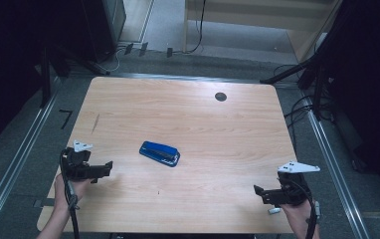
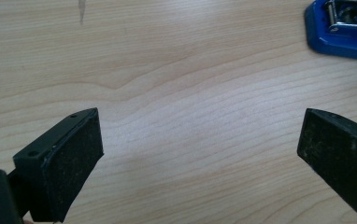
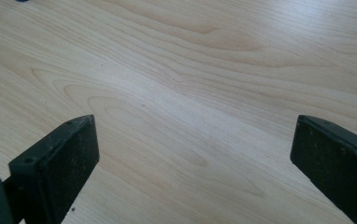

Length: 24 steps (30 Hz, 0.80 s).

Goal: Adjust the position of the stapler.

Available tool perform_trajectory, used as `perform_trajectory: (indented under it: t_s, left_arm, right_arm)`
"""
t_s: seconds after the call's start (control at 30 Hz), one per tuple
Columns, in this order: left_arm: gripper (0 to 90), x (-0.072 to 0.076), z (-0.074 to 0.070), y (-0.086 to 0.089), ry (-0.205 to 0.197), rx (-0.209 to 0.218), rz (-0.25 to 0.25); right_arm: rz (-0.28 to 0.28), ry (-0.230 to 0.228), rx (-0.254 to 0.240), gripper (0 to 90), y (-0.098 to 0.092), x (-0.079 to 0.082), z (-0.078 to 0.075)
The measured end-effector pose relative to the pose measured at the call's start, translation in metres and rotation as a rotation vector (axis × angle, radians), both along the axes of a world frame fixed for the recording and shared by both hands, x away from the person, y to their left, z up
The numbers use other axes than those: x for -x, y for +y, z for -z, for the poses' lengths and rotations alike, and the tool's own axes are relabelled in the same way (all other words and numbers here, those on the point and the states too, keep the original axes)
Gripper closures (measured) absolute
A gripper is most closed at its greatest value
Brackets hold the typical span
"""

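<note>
Blue stapler (image 1: 159, 153) lies mid-tabletop (image 1: 188, 114), bare wood all round. Left tongs (image 1: 103, 172) and right tongs (image 1: 260, 191) both gape empty near the front edge, well apart from it.

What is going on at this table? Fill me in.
A person holds a two-jaw gripper in each hand at the near edge of a wooden table. The left gripper and right gripper both stand open with nothing between their jaws. A blue stapler lies untouched near the table's middle, somewhat closer to the left gripper.
</note>
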<state>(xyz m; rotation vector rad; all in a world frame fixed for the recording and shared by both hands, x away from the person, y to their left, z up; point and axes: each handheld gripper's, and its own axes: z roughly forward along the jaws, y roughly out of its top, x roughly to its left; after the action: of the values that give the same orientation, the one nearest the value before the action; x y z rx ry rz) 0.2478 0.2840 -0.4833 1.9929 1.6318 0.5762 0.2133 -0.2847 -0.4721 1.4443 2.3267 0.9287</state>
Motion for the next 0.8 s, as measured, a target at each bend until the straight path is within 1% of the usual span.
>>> perform_trajectory:
  t_s: [0.03,0.07,0.1,0.13,0.17,0.2,0.27,0.3,0.33,0.37,0.4,0.43,0.5,0.53,0.57,0.6,0.63,0.67,0.7,0.73,0.77,0.8]
  left_arm:
    - [0.8,-0.003,-0.001,-0.001,-0.003,-0.009,0.013]
    - [0.8,-0.003,-0.001,-0.001,-0.003,-0.009,0.013]
    - [0.9,-0.007,-0.001,-0.002,-0.009,0.0,0.018]
    - [0.9,-0.007,-0.001,-0.002,-0.009,0.0,0.018]
    - [0.9,-0.013,-0.001,-0.004,-0.009,-0.001,0.028]
    - [0.9,-0.013,-0.001,-0.004,-0.009,-0.001,0.028]
    - [1.1,-0.018,0.0,-0.008,-0.009,0.007,0.039]
    - [2.1,-0.024,0.0,-0.012,-0.007,0.007,0.054]
    - [2.7,-0.024,0.0,-0.012,-0.007,0.007,0.054]
    - [3.0,-0.027,0.001,-0.015,-0.004,0.002,0.062]
    - [3.6,-0.029,0.001,-0.018,-0.006,0.007,0.067]
    - [4.3,-0.035,0.002,-0.023,-0.004,0.009,0.084]
    - [6.0,-0.041,0.001,-0.028,-0.01,0.018,0.094]
    - [8.4,-0.041,0.001,-0.028,-0.01,0.018,0.094]
    - [8.4,-0.043,0.001,-0.031,-0.013,0.025,0.102]
    - [13.9,-0.046,0.0,-0.034,-0.017,0.022,0.113]
    - [16.3,-0.05,0.0,-0.042,-0.028,0.017,0.129]
    - [17.5,-0.05,0.0,-0.042,-0.028,0.017,0.129]
    - [21.5,-0.054,0.001,-0.05,-0.033,0.009,0.157]
    - [26.6,-0.054,0.001,-0.05,-0.033,0.009,0.157]
    - [26.6,-0.056,0.001,-0.053,-0.036,0.008,0.171]
    - [28.9,-0.058,0.001,-0.057,-0.038,0.001,0.179]
  right_arm:
    - [0.0,0.005,0.002,1.1,0.0,-0.001,0.001]
    - [0.0,0.005,0.002,1.1,0.0,-0.001,0.001]
    - [-0.002,0.009,0.001,1.1,0.0,-0.001,0.003]
    - [-0.002,0.009,0.001,1.1,0.0,-0.001,0.003]
    - [-0.004,0.011,0.001,1.2,-0.001,0.0,0.003]
    - [-0.004,0.011,0.001,1.2,-0.001,0.0,0.003]
    - [-0.005,0.012,0.0,1.2,-0.002,0.001,0.004]
    - [-0.003,0.014,-0.005,1.3,-0.004,0.003,0.005]
    - [-0.003,0.014,-0.005,1.3,-0.004,0.003,0.005]
    - [0.005,0.019,-0.005,1.3,-0.006,0.004,0.006]
    - [0.003,0.022,-0.005,1.3,-0.007,0.005,0.007]
    - [0.004,0.024,-0.005,1.3,-0.007,0.006,0.008]
    - [0.006,0.027,-0.003,1.3,-0.009,0.01,0.009]
    - [0.006,0.027,-0.003,1.3,-0.009,0.01,0.009]
    - [0.006,0.027,-0.001,1.3,-0.01,0.012,0.009]
    - [0.007,0.028,0.0,1.3,-0.011,0.014,0.009]
    - [0.01,0.026,0.0,1.4,-0.015,0.018,0.01]
    - [0.01,0.026,0.0,1.4,-0.015,0.018,0.01]
    - [0.017,0.021,-0.002,1.5,-0.018,0.021,0.01]
    - [0.017,0.021,-0.002,1.5,-0.018,0.021,0.01]
    - [0.024,0.019,-0.002,1.5,-0.02,0.022,0.009]
    - [0.023,0.02,-0.001,1.5,-0.021,0.023,0.009]
